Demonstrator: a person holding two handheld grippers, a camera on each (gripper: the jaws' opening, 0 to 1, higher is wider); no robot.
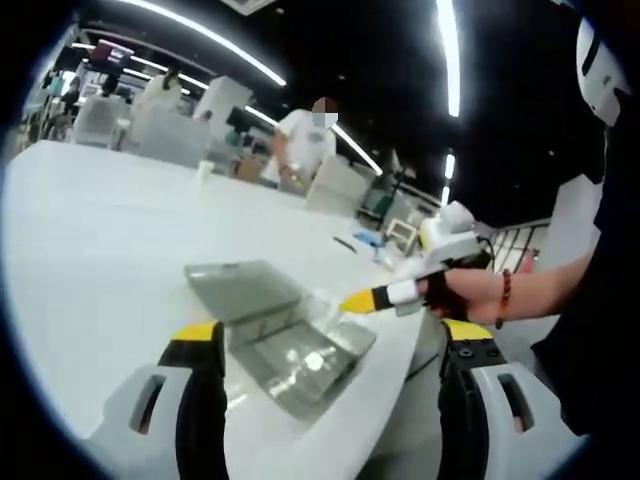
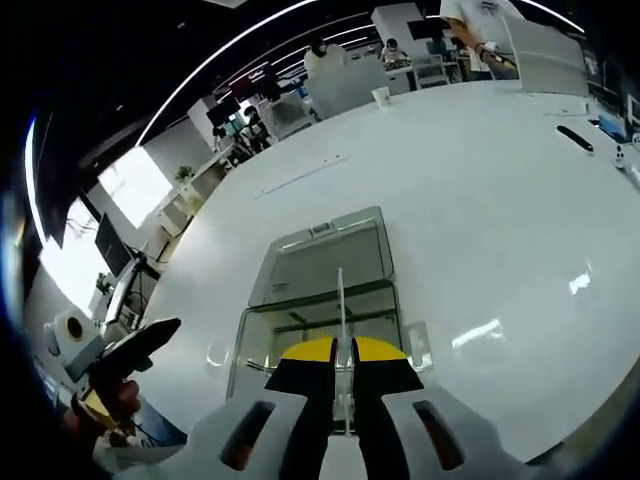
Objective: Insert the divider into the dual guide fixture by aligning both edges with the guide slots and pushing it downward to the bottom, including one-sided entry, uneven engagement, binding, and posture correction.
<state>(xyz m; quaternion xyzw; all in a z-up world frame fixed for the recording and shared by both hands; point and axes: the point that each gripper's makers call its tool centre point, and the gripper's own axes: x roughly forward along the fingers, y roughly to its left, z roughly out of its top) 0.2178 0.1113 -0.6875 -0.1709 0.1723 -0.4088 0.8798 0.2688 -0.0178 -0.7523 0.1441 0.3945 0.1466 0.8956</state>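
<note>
A clear plastic fixture box lies on the white table, its lid folded open on the far side. My right gripper is shut on a thin clear divider, seen edge-on and standing upright over the box's middle. In the left gripper view the same box lies between my wide-open left gripper's jaws, which hold nothing. There the right gripper, held by a hand with a red bead bracelet, reaches in from the right to the box's far edge. The left gripper shows at lower left.
The table's near edge runs just past the box. A black pen-like item and a white cup lie far across the table. A person in white stands at the back among chairs and desks.
</note>
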